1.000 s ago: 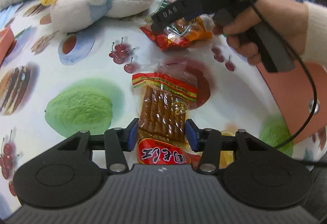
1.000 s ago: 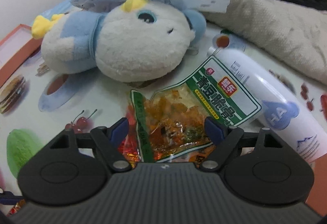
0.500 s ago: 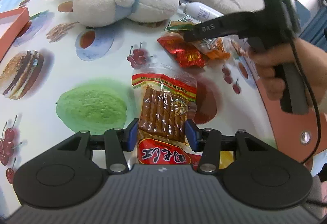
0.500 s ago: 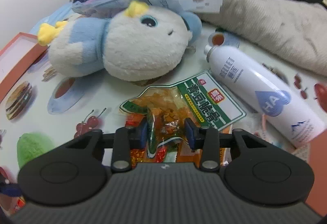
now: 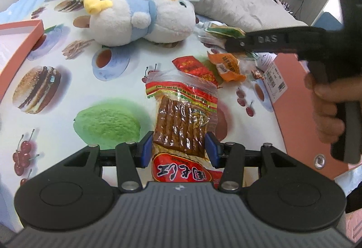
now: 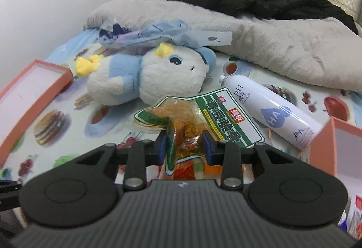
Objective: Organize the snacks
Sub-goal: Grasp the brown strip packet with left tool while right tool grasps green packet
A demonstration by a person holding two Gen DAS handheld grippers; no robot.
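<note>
1. The left gripper (image 5: pixel 178 149) has its jaws clenched on a clear packet of brown dried tofu strips with a red printed end (image 5: pixel 182 125), held above the food-print sheet of the bed (image 5: pixel 56 125)
2. The right gripper (image 6: pixel 184 145) is closing its jaws on a green-and-white crinkled snack pouch (image 6: pixel 203 116), which sits pinched and bunched between the pads, lifted off the sheet near the white spray can (image 6: pixel 271 112)
3. Left to sort, as I judge it: a red foil packet (image 5: pixel 194 67) and an orange foil packet (image 5: pixel 226 65) lie loose on the sheet by the blue-and-white plush toy (image 5: pixel 140 19)
4. The shallow orange cardboard tray (image 6: pixel 29 98) looks bare as far as it shows, so little or nothing seems put away yet
</note>
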